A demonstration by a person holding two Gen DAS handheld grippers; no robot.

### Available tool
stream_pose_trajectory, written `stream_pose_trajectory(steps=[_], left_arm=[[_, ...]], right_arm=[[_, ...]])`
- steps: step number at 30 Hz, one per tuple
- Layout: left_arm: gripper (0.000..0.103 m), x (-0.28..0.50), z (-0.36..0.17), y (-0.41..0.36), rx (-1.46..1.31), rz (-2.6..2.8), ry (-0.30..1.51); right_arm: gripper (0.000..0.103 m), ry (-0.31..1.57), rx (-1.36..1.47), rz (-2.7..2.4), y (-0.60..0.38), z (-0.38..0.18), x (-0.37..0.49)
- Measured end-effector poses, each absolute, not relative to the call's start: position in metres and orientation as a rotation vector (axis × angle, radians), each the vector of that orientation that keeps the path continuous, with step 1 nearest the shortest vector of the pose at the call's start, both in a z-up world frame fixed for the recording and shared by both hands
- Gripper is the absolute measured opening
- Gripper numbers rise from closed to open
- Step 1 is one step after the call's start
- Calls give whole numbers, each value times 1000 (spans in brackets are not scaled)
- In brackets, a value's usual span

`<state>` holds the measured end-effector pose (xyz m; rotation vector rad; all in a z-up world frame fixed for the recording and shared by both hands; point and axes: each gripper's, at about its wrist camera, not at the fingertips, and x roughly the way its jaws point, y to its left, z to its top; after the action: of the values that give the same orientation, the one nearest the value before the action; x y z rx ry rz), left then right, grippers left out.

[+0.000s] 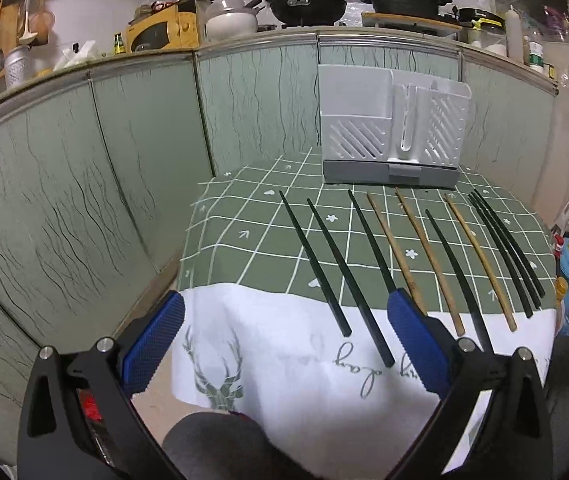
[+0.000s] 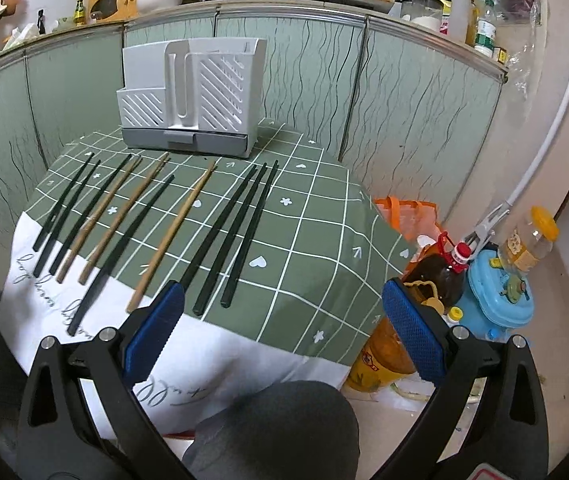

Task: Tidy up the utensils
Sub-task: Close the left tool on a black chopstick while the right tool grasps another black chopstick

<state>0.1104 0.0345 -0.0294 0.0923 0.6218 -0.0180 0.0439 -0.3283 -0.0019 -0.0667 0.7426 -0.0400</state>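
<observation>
Nothing is picked up yet, so the task seems to be at its very start. The chopsticks, black ones and wooden ones, lie in a row across the middle of the frame on the green checked cloth of the table, and the white holder stands behind them at the upper centre, empty as far as I can see. The left claw and the right claw are both spread wide, holding nothing, at the near edge. The next move probably needs one claw to descend over a single chopstick, perhaps the rightmost black one, and close on it carefully, because its neighbours lie just beside it.
</observation>
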Motion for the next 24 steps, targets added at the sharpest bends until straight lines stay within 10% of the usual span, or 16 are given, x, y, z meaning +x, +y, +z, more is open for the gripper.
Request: stream_pose_trajectory(steps=[9, 24], left_arm=[[97, 139, -60, 28, 75, 5, 648], [59, 162, -95, 13, 124, 24, 710]], right_arm=[[95, 746, -24, -65, -339, -25, 64], [85, 777, 5, -55, -336, -50, 85]])
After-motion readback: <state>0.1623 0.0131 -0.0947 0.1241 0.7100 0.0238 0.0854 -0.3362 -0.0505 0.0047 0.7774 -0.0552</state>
